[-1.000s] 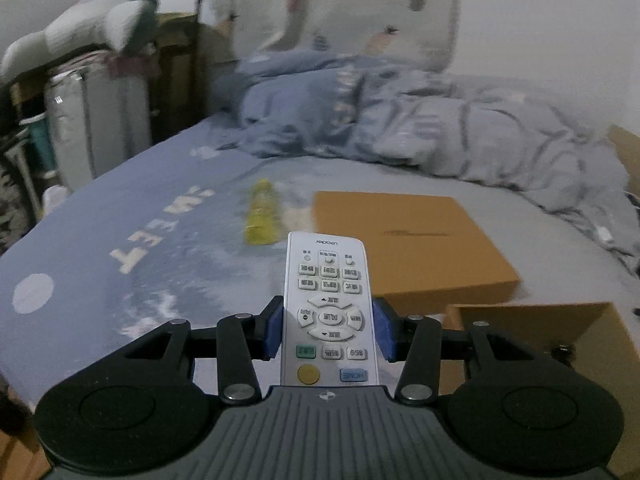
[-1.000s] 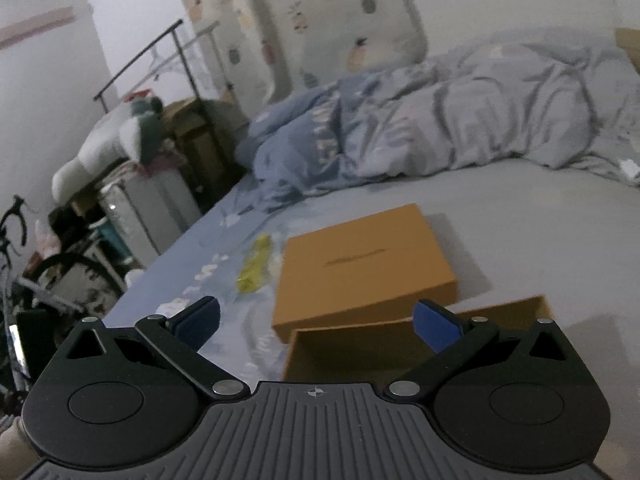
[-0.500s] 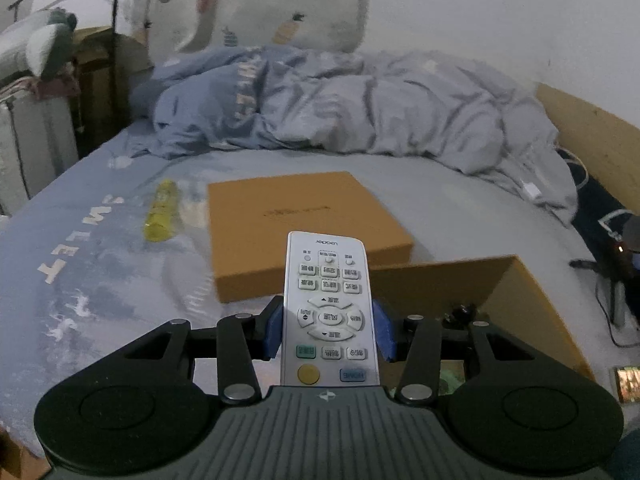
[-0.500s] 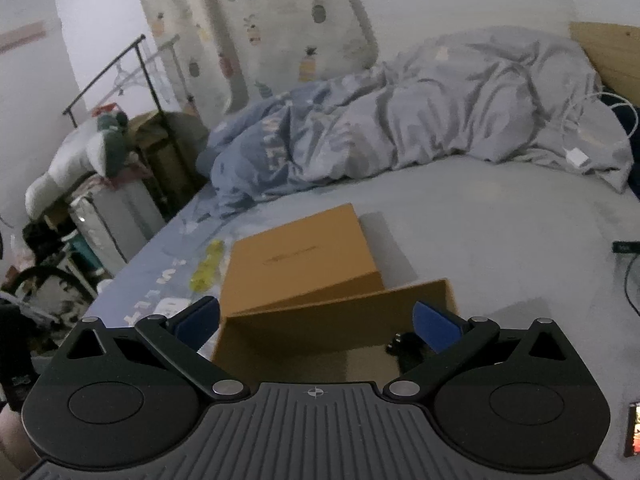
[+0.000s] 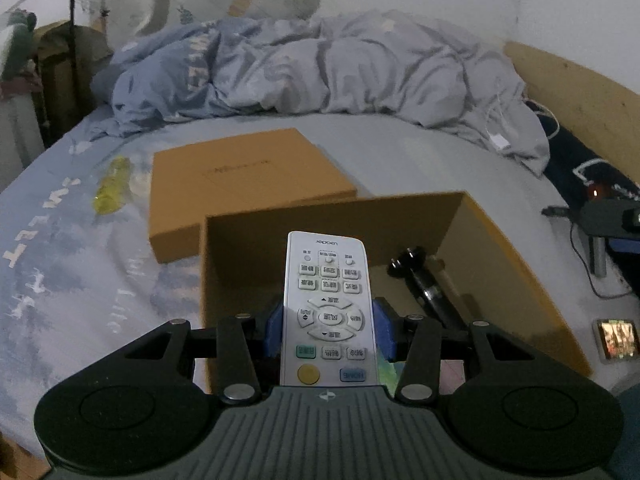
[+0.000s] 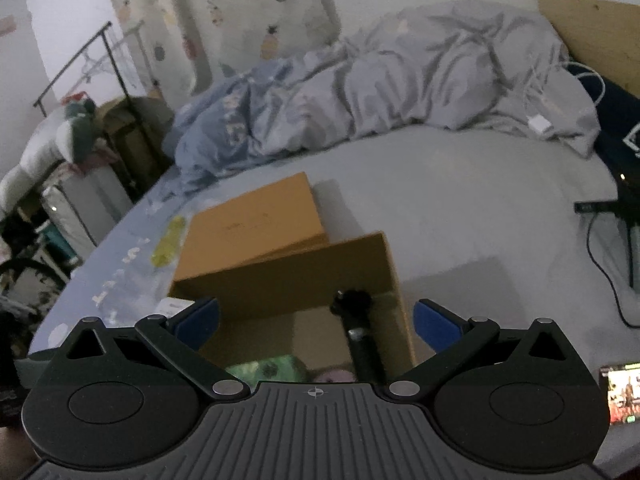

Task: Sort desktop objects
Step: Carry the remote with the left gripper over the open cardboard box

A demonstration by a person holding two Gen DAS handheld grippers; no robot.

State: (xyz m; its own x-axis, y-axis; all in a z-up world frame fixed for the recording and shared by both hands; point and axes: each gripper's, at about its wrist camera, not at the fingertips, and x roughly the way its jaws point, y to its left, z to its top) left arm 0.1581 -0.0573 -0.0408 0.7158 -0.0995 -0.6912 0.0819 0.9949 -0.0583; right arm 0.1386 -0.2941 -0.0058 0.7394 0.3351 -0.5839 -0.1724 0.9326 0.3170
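The left gripper point(image 5: 329, 330) is clamping a white remote point(image 5: 327, 308) above the open box point(image 5: 516, 264) at the bed's point(image 5: 420, 152) near edge — the right gripper point(image 6: 316, 318) is hovering there too, fingers apart.

The left claw point(image 5: 327, 330) is closed, its two blue pads point(image 5: 273, 330) pressing the long sides of a white remote control point(image 5: 327, 304) at about mid-length. The remote lies flat between them, buttons up, its top end reaching forward past the fingertips and its lower end back against the claw's grey ribbed body. The black linkage arms are drawn inward and near parallel.

The right claw point(image 6: 316, 318) is spread wide and holds nothing. Its blue pads point(image 6: 200, 318) stand well apart, with the black linkage arms splayed outward on either side of the ribbed body.
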